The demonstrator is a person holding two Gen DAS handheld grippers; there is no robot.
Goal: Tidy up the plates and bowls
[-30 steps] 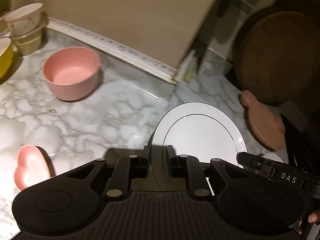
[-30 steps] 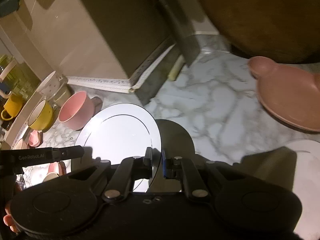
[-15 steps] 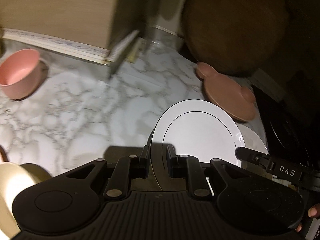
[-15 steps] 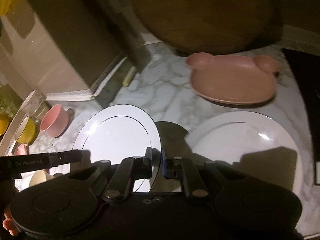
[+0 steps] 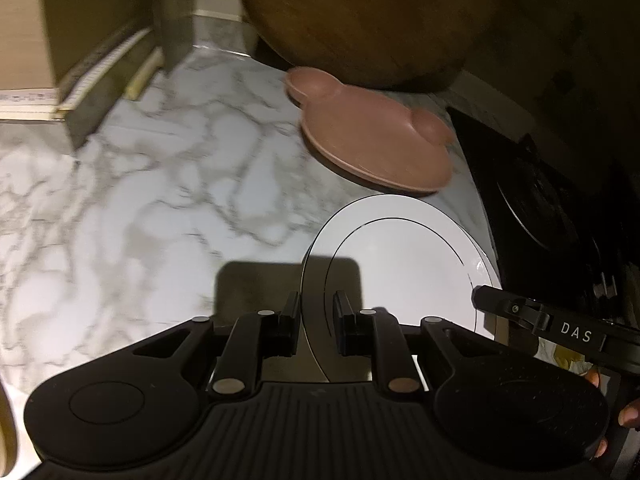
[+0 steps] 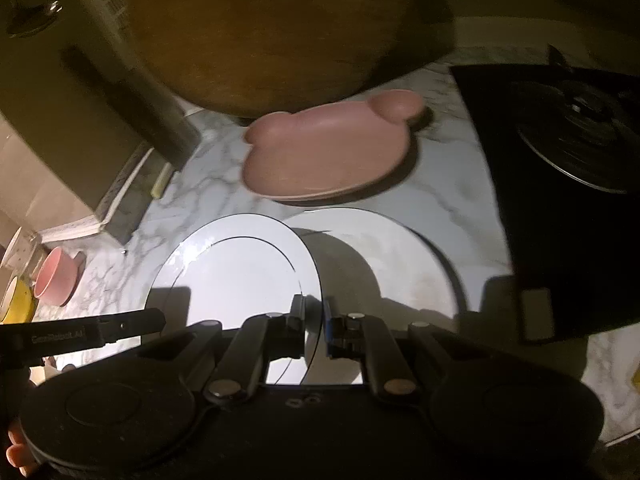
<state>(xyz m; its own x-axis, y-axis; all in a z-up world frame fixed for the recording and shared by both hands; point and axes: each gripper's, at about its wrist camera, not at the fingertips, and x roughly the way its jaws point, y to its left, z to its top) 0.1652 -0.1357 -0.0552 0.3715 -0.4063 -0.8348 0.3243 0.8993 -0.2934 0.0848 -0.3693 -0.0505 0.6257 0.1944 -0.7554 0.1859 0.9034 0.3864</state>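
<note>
Both grippers hold one white plate with a thin dark ring (image 5: 400,256) (image 6: 236,272) by opposite edges, above the marble counter (image 5: 160,200). My left gripper (image 5: 316,312) is shut on its left rim. My right gripper (image 6: 314,316) is shut on its right rim. A second white plate (image 6: 400,256) lies on the counter below and to the right, partly under the held plate. A pink bear-shaped plate (image 5: 372,140) (image 6: 328,148) lies just behind.
A large round wooden board (image 6: 260,40) leans at the back. A black stove top (image 6: 568,160) (image 5: 560,208) borders the right side. A beige box (image 5: 80,40) stands at the left. A pink bowl (image 6: 56,280) and a yellow cup (image 6: 16,304) sit far left.
Both grippers carried the held plate to the right, away from the bowls. It now hangs over the second white plate, near the pink bear plate and the stove.
</note>
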